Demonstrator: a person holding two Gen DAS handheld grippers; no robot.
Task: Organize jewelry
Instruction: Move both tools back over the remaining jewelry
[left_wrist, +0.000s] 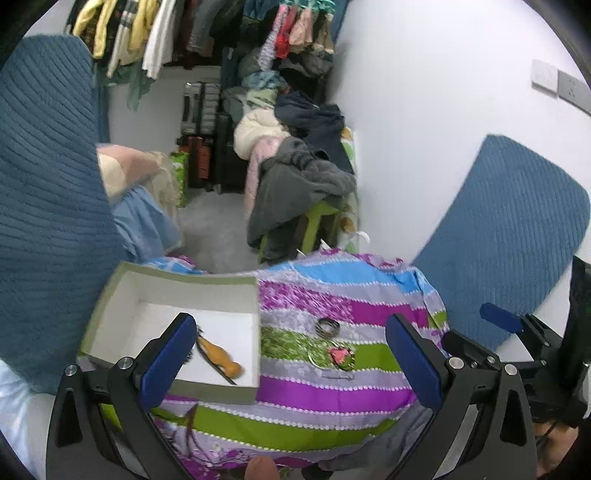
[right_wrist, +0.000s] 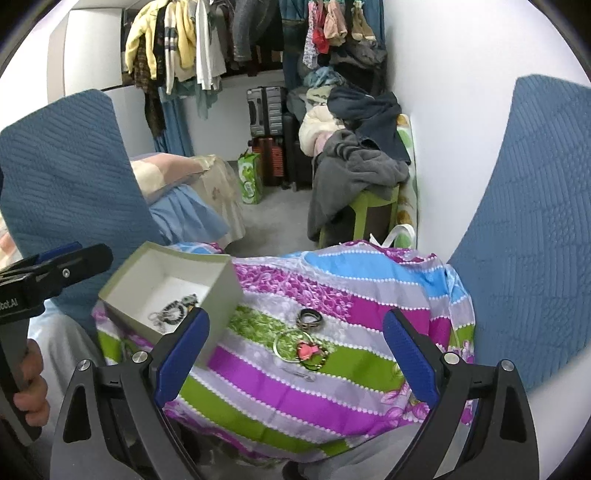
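Both grippers, left gripper (left_wrist: 291, 354) and right gripper (right_wrist: 295, 354), we hold spread wide with nothing between the jaws.
We see the bangles (right_wrist: 311, 319), ring (right_wrist: 286, 345) and pink piece (right_wrist: 308, 351) on the striped cloth (right_wrist: 332, 391), just beside the open box (right_wrist: 221, 291).

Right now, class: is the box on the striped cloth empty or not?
Not empty. The open box holds a dark bracelet; the left view shows an orange piece too.

Box (right_wrist: 218, 291) contents: dark beaded bits, too small to ID. Orange item (left_wrist: 221, 356) in box: part hidden behind left claw (left_wrist: 291, 354) finger, blurred. Thin pin (right_wrist: 301, 373) on cloth: tiny, unclear.
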